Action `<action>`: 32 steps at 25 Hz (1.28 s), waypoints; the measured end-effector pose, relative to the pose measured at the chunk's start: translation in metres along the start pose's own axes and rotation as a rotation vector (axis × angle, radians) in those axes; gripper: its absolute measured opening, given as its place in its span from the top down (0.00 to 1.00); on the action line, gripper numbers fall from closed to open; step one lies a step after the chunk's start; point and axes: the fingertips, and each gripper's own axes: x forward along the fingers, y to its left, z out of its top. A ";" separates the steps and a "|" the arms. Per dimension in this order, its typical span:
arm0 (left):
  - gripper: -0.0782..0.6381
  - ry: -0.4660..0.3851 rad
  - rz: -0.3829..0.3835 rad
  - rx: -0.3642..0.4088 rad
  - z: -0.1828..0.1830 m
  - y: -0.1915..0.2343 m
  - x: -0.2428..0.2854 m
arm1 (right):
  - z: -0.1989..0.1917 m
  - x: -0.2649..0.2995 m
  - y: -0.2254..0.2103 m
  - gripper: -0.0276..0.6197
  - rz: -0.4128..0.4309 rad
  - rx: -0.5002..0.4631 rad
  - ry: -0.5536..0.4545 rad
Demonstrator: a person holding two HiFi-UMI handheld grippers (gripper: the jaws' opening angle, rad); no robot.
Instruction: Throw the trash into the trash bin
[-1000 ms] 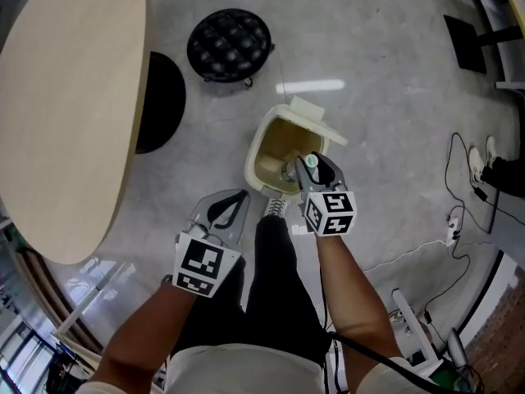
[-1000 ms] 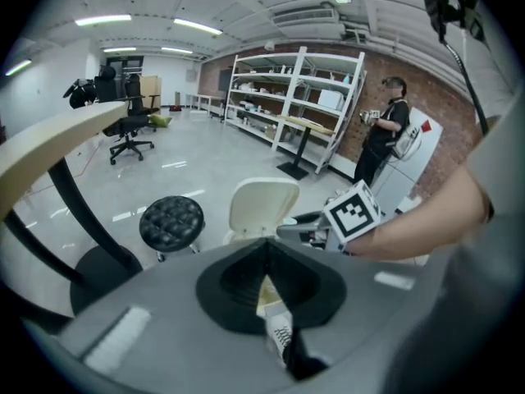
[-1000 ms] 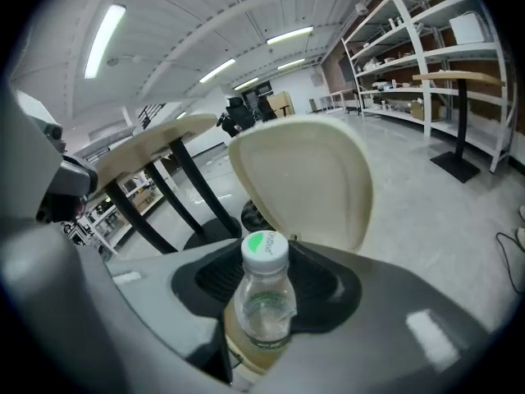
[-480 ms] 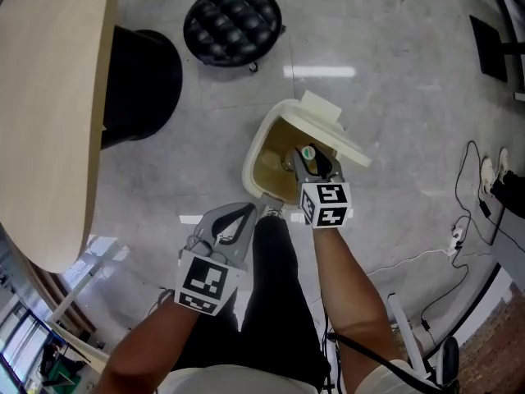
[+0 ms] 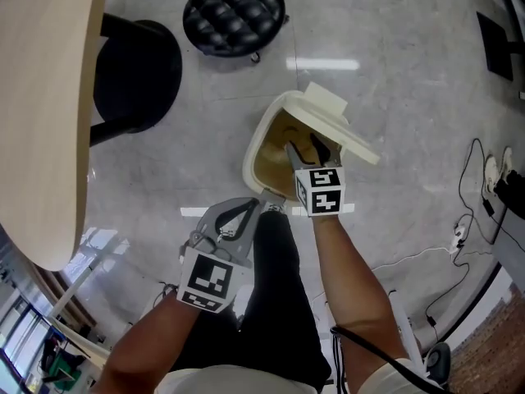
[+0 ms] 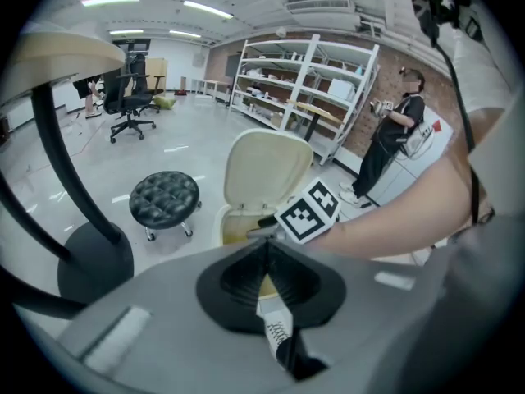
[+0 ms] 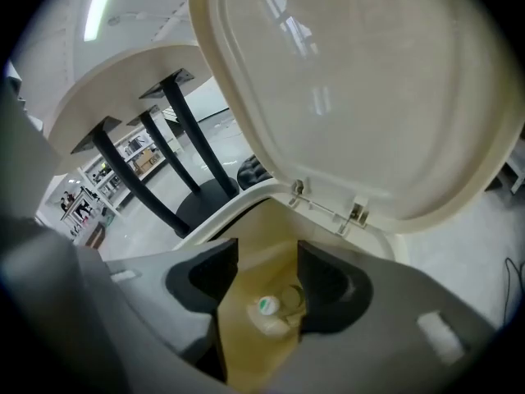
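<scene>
Right gripper (image 5: pixel 305 150) is positioned over the open trash bin (image 5: pixel 250 161), lid (image 5: pixel 338 117) raised on the far side. Its jaws are opening. The trash (image 7: pixel 267 309), a small capped bottle, shows between them inside the bin, apparently clear of both pads. Left gripper (image 6: pixel 264 249) is on the near left, fingers pressed together, empty. Assessment: disposal essentially complete; withdrawal and lid closure outstanding.

Your grey two-jaw right tongs (image 5: pixel 303 151) point steeply down at the end of your bare, outstretched right forearm (image 5: pixel 349 261). Their jaws are opening and the pads grip nothing. Your matching left tongs (image 5: pixel 253 207) sit nearer your body, angled down, jaws closed together and empty.
</scene>
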 end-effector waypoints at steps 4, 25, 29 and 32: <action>0.88 -0.005 0.015 -0.006 -0.002 0.010 -0.003 | 0.001 -0.008 0.001 0.61 -0.013 -0.015 -0.009; 0.88 -0.166 -0.008 0.086 0.080 -0.001 -0.105 | 0.104 -0.232 0.089 0.95 0.123 0.091 -0.235; 0.88 -0.202 -0.036 0.089 0.095 -0.021 -0.159 | 0.130 -0.301 0.133 0.95 0.183 0.111 -0.297; 0.88 -0.252 -0.043 0.108 0.106 -0.030 -0.198 | 0.147 -0.345 0.162 0.95 0.183 0.113 -0.378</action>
